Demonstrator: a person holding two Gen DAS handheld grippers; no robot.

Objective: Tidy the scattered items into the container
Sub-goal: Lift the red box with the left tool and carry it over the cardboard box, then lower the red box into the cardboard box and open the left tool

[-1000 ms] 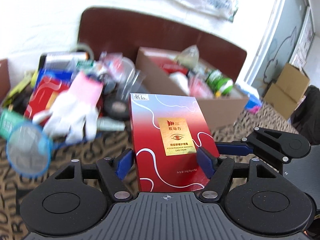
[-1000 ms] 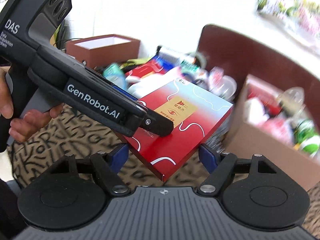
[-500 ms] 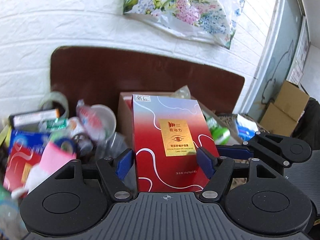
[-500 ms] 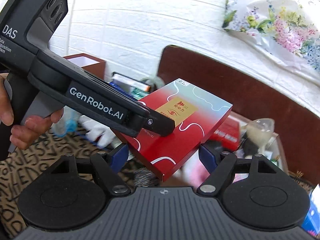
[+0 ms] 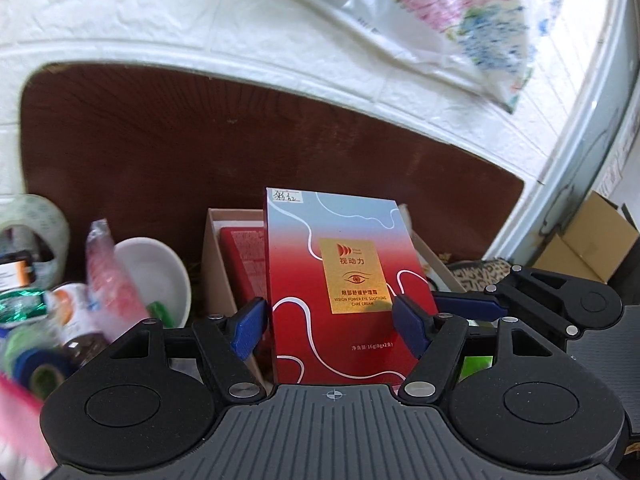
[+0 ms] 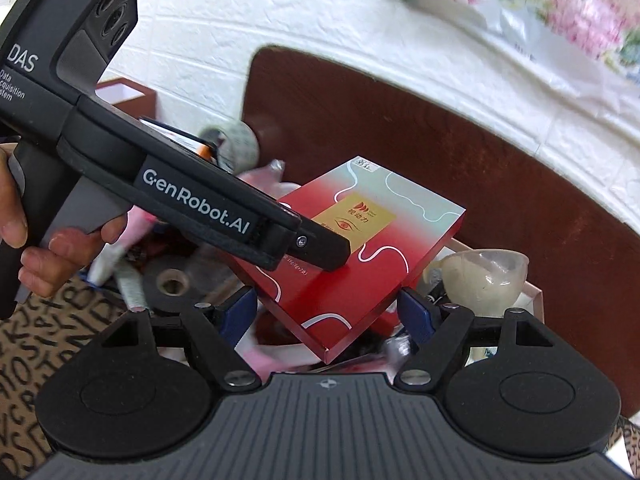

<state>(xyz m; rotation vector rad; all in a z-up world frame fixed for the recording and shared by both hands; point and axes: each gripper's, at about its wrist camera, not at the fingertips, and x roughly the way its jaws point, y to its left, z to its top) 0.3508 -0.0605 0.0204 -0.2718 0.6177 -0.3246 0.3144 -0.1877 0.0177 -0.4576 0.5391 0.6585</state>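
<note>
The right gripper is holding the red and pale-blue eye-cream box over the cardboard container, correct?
Not quite: the left gripper holds the red and pale-blue eye-cream box over the cardboard container. The right wrist view shows the right gripper open, with the box beyond its blue fingers.

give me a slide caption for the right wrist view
Left gripper carries a red eye cream box above the cardboard container, with the open right gripper just below.

Letter-print tablecloth [image 6: 36, 364] bears black tape roll [image 6: 170, 284], cardboard box [image 5: 218, 264]
</note>
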